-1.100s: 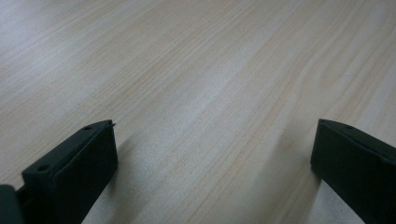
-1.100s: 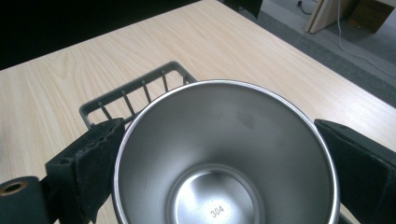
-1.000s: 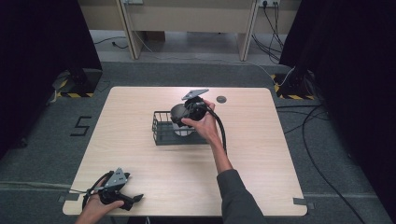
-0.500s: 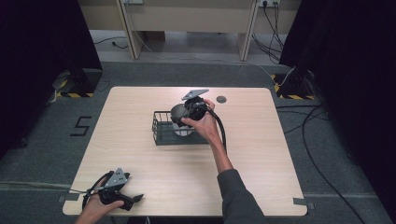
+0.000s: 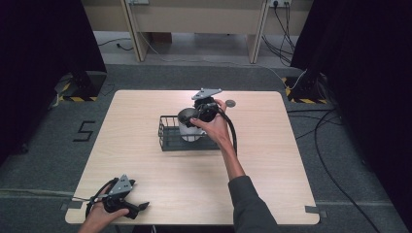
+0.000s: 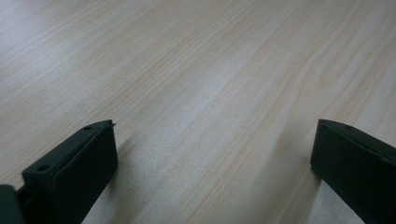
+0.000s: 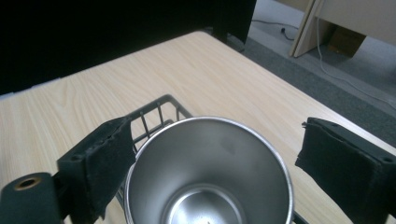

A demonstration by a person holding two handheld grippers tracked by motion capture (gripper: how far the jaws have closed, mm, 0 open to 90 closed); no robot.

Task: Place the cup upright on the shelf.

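Observation:
A shiny steel cup stands upright inside a black wire basket near the middle of the table. My right gripper hovers at the cup's rim, held by a hand reaching from the front. In the right gripper view the empty cup sits between the jaws of the open right gripper. The left pad is close to the rim, and the right pad is apart from it. My left gripper rests at the table's front left corner; in its own view the left gripper is open over bare wood.
A small dark round disc lies on the table behind the basket, to the right. The light wooden table stands on grey carpet. Cables and black curtains are at both sides, and desk legs at the back.

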